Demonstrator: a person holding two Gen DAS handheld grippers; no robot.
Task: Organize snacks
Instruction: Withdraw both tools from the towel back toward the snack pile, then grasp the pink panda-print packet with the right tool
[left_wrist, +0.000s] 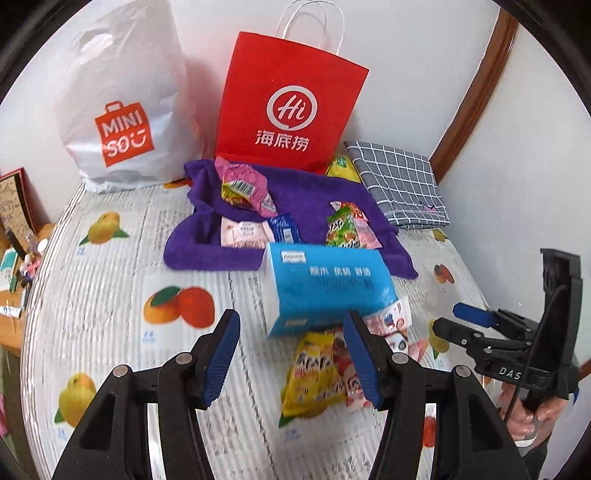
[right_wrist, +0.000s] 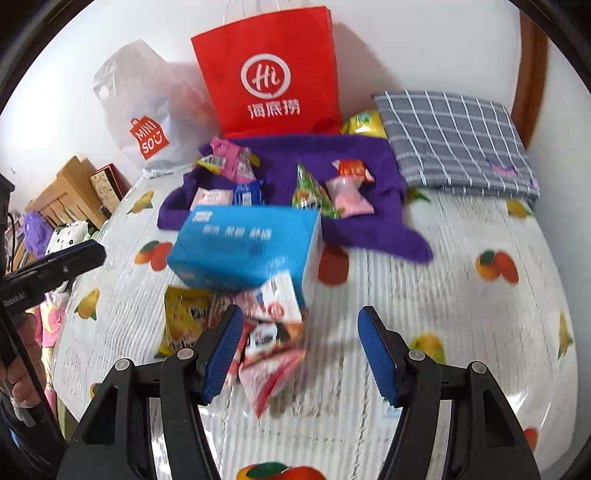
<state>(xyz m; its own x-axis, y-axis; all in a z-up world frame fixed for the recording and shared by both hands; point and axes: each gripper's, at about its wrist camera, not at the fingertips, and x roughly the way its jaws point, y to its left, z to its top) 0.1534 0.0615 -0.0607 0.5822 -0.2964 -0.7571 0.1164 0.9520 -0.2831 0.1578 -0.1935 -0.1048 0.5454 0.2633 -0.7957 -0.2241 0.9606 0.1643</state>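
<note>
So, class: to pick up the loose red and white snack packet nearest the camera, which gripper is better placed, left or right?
Probably right. The right gripper is open with the red and white packet just beside its left finger; the left gripper hangs over the yellow packet.

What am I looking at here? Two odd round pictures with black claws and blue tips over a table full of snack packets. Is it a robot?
No robot: a person holds a two-finger tool in each hand, each with a wide-angle camera looking along its fingers. One picture is from the left gripper, the other from the right gripper; each view also shows the other tool at its edge. Both are open and hold nothing. On the fruit-print tablecloth lie a blue tissue pack, a yellow snack packet and a purple towel bearing small snacks. Behind stand a red paper bag and a white plastic bag, with a folded checked cloth beside them.
</note>
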